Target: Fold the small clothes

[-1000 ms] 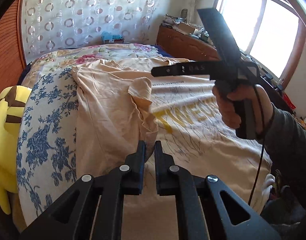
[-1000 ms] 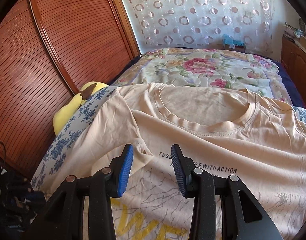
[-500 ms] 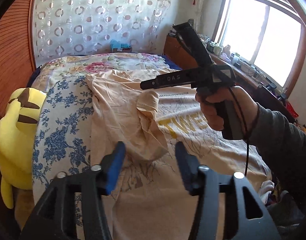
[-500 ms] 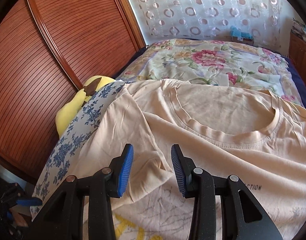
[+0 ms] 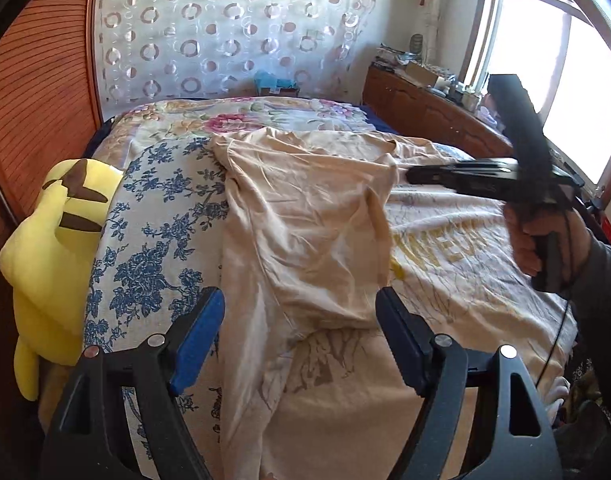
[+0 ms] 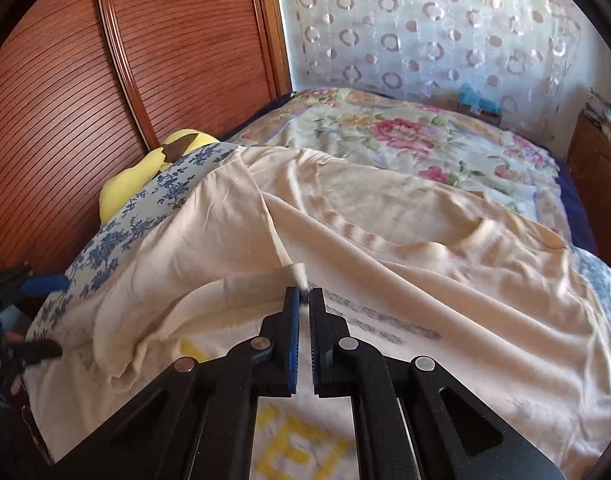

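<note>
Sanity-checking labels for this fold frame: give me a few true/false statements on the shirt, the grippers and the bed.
1. The right gripper is shut on a pinch of the beige T-shirt. True.
2. The left gripper is clamped on the shirt. False: its jaws are opening, apart above the fabric, pads not pressing it.
3. A yellow plush toy sits at the bed's edge beside the wooden wardrobe. True.
4. The shirt is plain, without print. False: it carries yellow letters and dark text.
5. The shirt lies on bare wood. False: it lies on a floral bedspread.
</note>
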`<act>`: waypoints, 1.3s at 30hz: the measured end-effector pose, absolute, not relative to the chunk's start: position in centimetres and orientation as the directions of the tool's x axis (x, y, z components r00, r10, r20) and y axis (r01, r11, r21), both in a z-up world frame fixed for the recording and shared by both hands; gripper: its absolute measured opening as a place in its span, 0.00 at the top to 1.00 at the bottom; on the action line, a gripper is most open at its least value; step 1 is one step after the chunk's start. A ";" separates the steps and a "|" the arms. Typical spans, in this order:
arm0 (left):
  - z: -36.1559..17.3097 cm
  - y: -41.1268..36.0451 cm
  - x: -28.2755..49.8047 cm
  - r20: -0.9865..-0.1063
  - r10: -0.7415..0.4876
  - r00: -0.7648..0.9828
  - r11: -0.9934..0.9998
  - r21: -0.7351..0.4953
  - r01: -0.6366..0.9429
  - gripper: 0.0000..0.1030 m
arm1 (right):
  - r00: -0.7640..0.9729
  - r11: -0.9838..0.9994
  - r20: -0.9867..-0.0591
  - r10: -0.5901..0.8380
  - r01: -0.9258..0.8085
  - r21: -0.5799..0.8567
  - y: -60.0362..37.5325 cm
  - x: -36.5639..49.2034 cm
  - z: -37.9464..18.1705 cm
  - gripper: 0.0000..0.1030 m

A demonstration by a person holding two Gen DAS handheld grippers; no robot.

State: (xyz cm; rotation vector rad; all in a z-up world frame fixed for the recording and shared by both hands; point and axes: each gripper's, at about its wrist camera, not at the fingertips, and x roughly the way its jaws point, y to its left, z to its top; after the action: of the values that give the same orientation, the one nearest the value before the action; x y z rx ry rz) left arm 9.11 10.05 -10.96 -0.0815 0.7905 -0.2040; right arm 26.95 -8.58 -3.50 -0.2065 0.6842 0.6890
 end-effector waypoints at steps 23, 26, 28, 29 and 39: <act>-12.1 4.0 12.4 -0.724 -0.205 0.658 0.976 -0.105 0.188 0.24 | 0.700 0.861 -0.553 0.453 -0.504 0.067 -22.9 19.6 0.3 0.49; -12.8 3.4 13.0 -0.742 -0.198 0.641 0.977 -0.097 0.190 0.24 | 0.734 0.898 -0.563 0.379 -0.439 0.032 -25.6 19.1 0.6 0.49; -13.3 3.2 13.1 -0.753 -0.192 0.629 0.978 -0.094 0.186 0.24 | 0.747 0.919 -0.573 0.336 -0.392 0.027 -27.7 19.0 0.3 0.49; -13.5 3.2 13.1 -0.757 -0.193 0.625 0.978 -0.096 0.185 0.24 | 0.751 0.930 -0.581 0.314 -0.367 0.027 -28.9 19.0 0.0 0.49; -14.2 3.0 13.5 -0.777 -0.161 0.608 0.983 -0.071 0.170 0.24 | 0.733 0.979 -0.650 0.200 -0.182 0.096 -36.8 19.2 -3.7 0.49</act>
State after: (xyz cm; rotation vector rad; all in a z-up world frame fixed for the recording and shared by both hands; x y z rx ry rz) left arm 13.54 3.03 -14.22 0.0104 0.8966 -0.1911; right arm 19.21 -36.84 -3.70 0.0264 0.7179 0.2101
